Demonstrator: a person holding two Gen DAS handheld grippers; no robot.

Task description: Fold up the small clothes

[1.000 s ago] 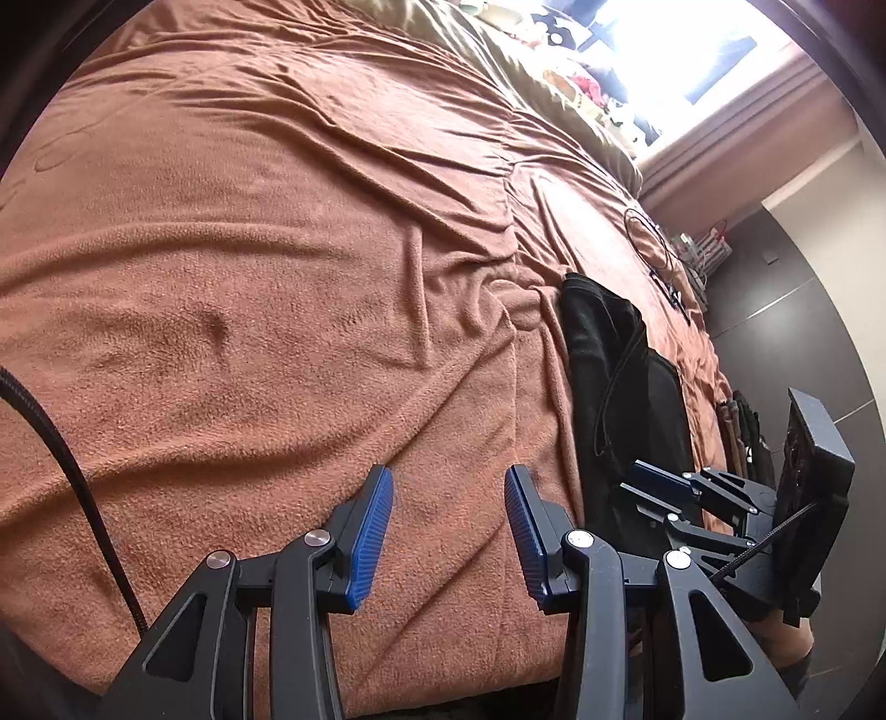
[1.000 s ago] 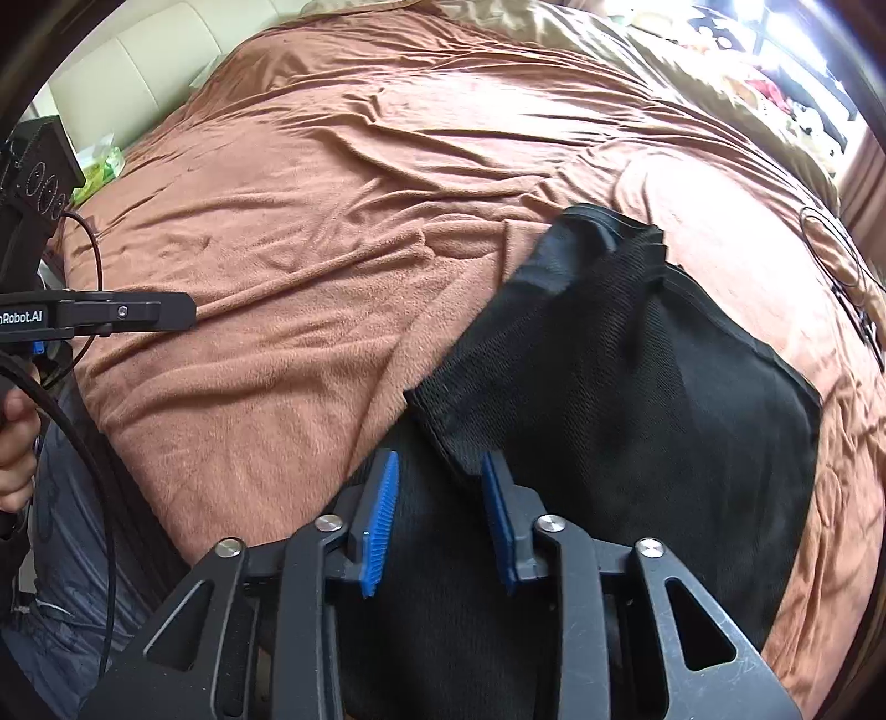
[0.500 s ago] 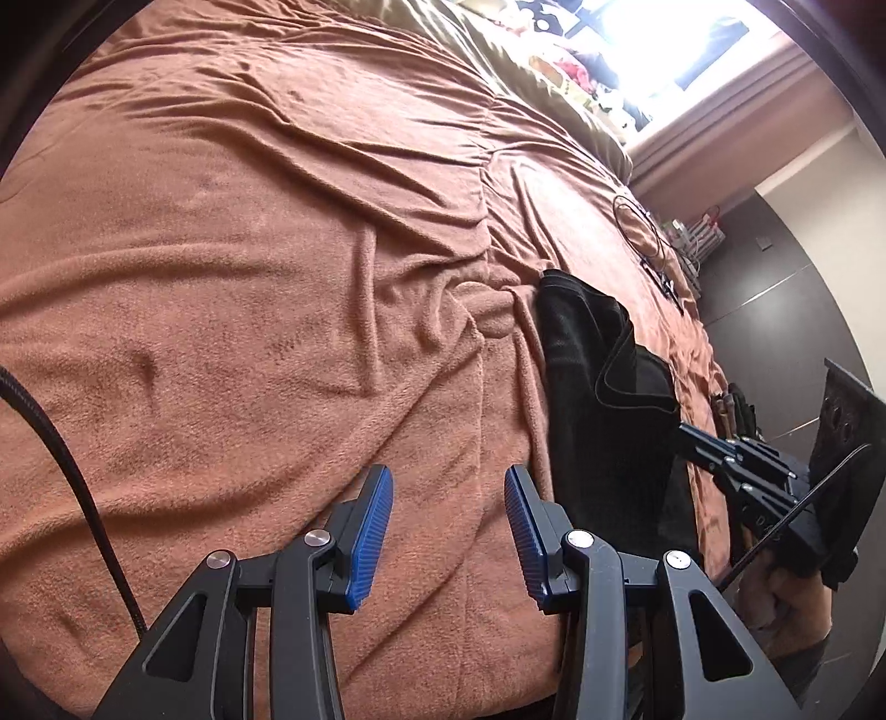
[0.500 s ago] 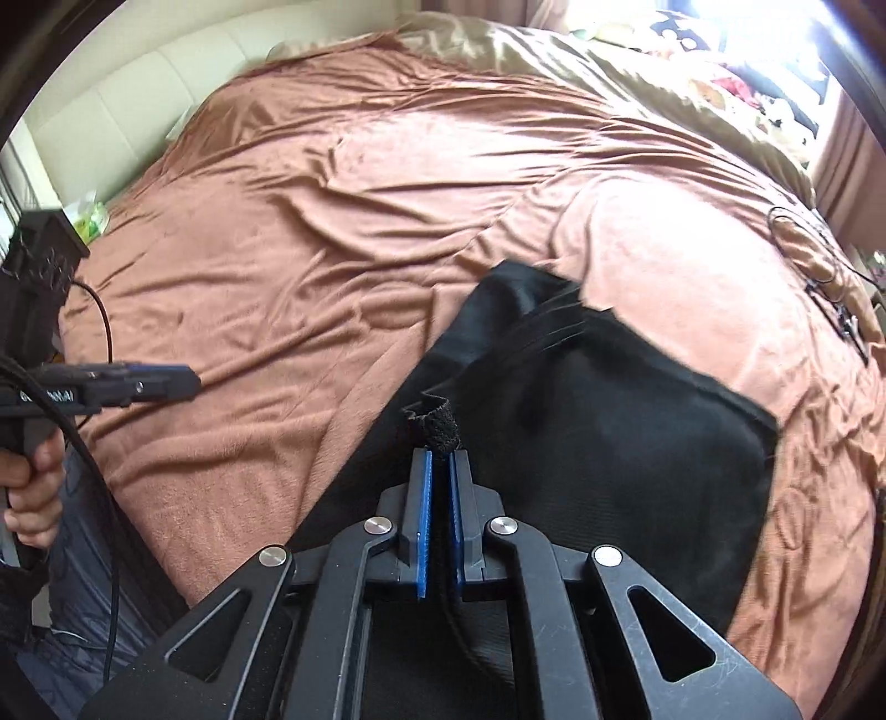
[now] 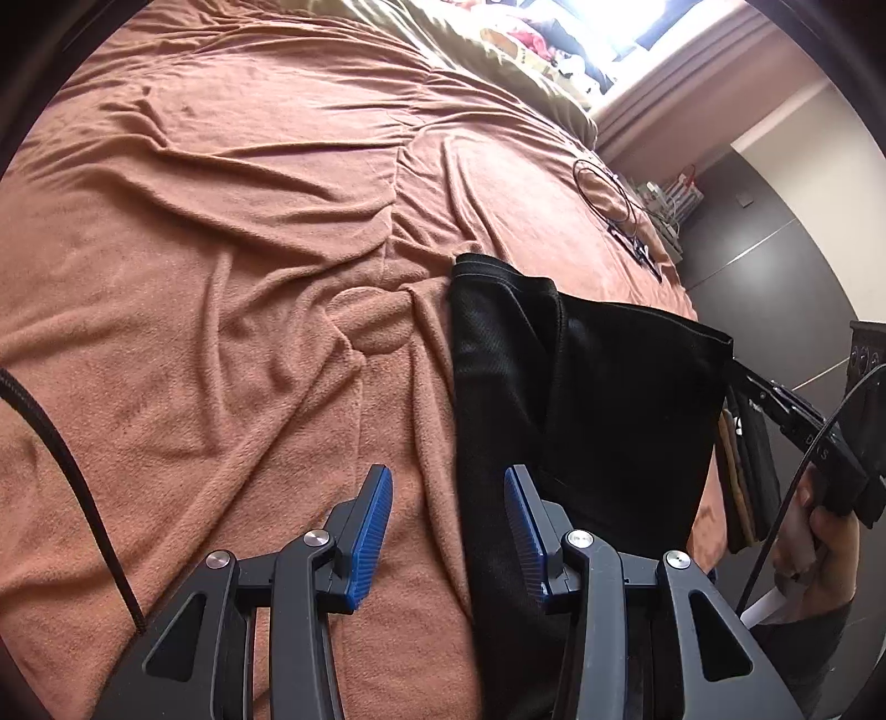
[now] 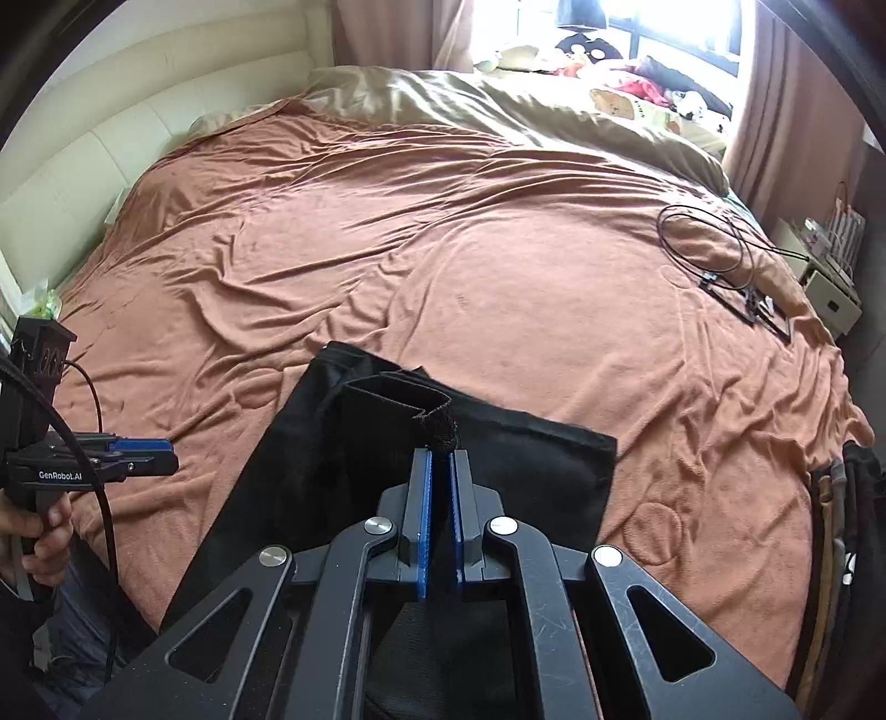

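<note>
Both fisheye views look steeply down along their own fingers, close over the bed's near edge. Each faces across the brown blanket [image 5: 221, 277] toward the window, sharing the black garment [image 6: 526, 459].

Daylight pours in from the window [image 6: 681, 27] at the far right, blown out to white glare in both views, and it rakes across the rumpled rust-brown fleece blanket [image 6: 443, 232], leaving soft shadows in its folds. The crumpled black mesh garment [image 5: 581, 399] reads almost featureless in the dim near foreground. Fisheye distortion bends the edges, dark vignetting rings each frame, and focus is sharp throughout.
</note>
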